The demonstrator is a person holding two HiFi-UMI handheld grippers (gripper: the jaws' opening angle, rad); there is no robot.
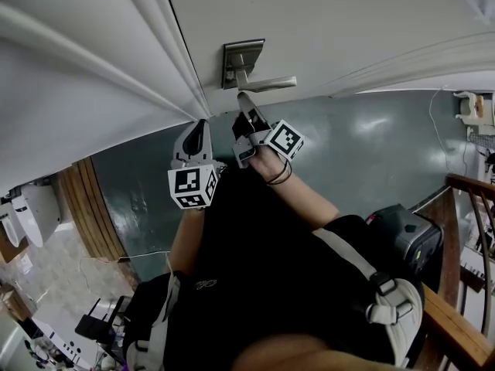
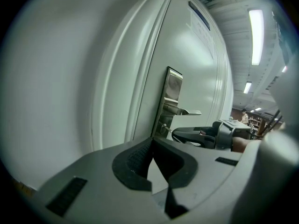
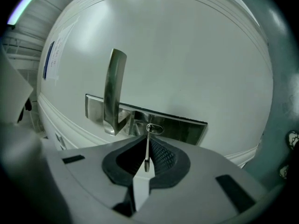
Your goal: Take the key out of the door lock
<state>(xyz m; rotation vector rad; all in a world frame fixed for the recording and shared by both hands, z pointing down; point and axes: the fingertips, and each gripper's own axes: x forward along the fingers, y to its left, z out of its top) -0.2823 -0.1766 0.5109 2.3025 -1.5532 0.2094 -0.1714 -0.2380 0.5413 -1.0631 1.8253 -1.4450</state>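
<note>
the right claw [image 3: 146, 158] is closed almost fully on the key [image 3: 147, 146], which is seated in the door lock [image 3: 153, 129] beside the handle [image 3: 115, 90]; the left claw [image 2: 153, 167] is held shut and empty nearby. if pulled off-axis or while part-turned, the key could be jammed, bent, or lost from the grip
</note>
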